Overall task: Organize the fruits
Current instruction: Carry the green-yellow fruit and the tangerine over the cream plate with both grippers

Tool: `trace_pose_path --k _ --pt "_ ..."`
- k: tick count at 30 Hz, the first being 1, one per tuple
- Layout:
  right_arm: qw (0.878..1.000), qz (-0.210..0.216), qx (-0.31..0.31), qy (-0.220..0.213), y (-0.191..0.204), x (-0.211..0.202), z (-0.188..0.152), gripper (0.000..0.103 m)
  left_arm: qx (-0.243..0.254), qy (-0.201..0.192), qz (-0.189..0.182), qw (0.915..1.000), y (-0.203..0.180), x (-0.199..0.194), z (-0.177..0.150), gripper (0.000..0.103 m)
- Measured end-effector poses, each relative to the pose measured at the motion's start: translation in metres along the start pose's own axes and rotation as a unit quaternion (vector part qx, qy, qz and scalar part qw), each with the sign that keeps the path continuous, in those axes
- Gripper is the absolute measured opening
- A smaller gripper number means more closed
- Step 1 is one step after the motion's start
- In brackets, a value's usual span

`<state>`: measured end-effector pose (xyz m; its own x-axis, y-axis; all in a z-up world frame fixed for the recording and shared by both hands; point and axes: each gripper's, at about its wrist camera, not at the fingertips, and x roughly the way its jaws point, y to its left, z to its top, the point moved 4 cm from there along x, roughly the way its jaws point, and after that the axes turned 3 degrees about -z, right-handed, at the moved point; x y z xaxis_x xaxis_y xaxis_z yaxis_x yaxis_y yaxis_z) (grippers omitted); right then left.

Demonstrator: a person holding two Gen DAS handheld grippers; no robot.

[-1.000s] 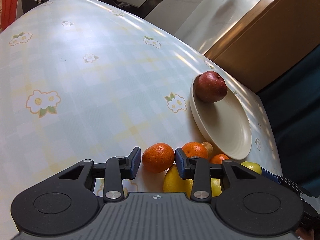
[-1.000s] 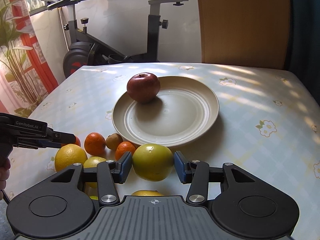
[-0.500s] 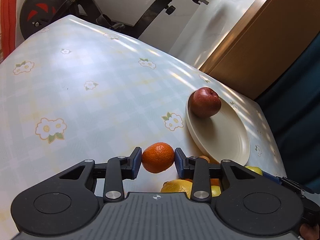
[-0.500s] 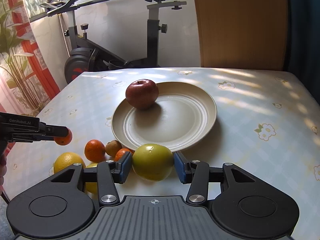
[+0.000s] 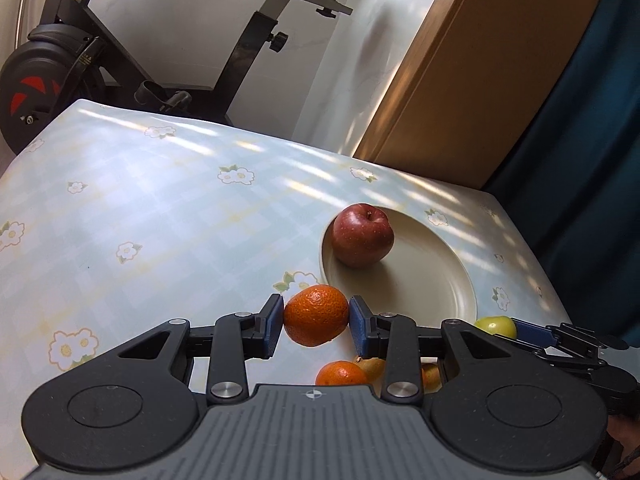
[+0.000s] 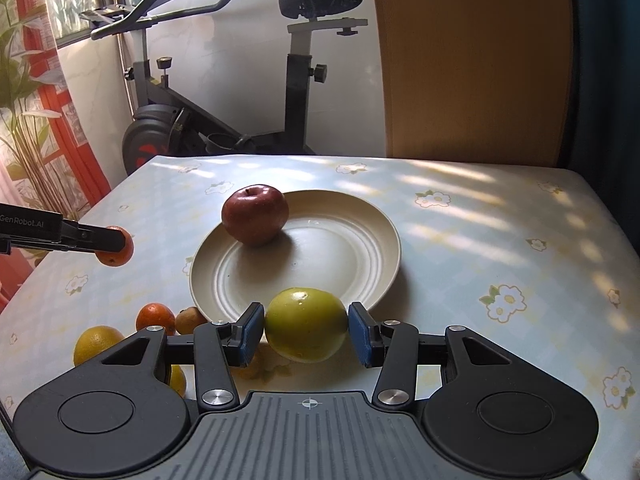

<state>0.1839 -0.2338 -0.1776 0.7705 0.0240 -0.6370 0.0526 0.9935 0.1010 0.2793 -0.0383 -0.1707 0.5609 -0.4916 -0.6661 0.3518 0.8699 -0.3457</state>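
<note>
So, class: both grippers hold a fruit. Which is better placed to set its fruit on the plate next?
Right, probably: its green fruit hangs at the plate rim, while the left's mandarin is farther off.

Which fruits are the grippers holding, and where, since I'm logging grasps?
Left gripper clamps a mandarin by its sides; right gripper clamps a green fruit by its sides.

Each handheld gripper is built of matte black plastic, with a grey ribbed housing at the near edge marked by a small white crosshair. On the left gripper [image 5: 316, 316] and the right gripper [image 6: 306, 330] alike, two round recessed discs are set into broad black shoulders, and silver screw heads are seen at the pivots of the angled linkage arms. The fingers [image 5: 271, 320] are faced with blue pads, and white "GenRobot.AI" lettering is printed along the left gripper's side.
</note>
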Motion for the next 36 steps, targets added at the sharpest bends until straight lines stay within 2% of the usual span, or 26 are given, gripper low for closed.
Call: trace_pose_path --k 4,8,14,18,24,29,36 --pt "1.0 0.024 -0.016 0.002 -0.002 0.01 0.01 0.043 0.027 0.005 0.0 0.9996 -0.009 0.015 0.008 0.037" --pt "0.996 0.008 -0.083 0.001 -0.001 0.029 0.029 0.043 0.087 0.01 0.004 0.9961 -0.024 0.035 0.016 0.038" --pt "0.992 0.018 -0.126 -0.006 -0.006 0.058 0.054 0.043 0.115 0.035 -0.005 0.9927 -0.037 0.064 0.016 0.038" --pt "0.991 0.027 -0.127 -0.017 -0.014 0.074 0.065 0.043 0.132 0.045 -0.005 0.9902 -0.044 0.08 0.015 0.038" --pt "0.99 0.023 -0.141 -0.003 -0.021 0.101 0.073 0.043 0.143 0.055 -0.001 0.9882 -0.047 0.094 0.015 0.038" --pt "0.989 0.033 -0.145 0.007 -0.017 0.119 0.073 0.043 0.15 0.06 0.004 0.9868 -0.046 0.099 0.014 0.038" --pt "0.988 0.046 -0.146 -0.001 -0.005 0.133 0.083 0.043 0.176 0.064 0.018 0.9822 -0.047 0.102 0.01 0.038"
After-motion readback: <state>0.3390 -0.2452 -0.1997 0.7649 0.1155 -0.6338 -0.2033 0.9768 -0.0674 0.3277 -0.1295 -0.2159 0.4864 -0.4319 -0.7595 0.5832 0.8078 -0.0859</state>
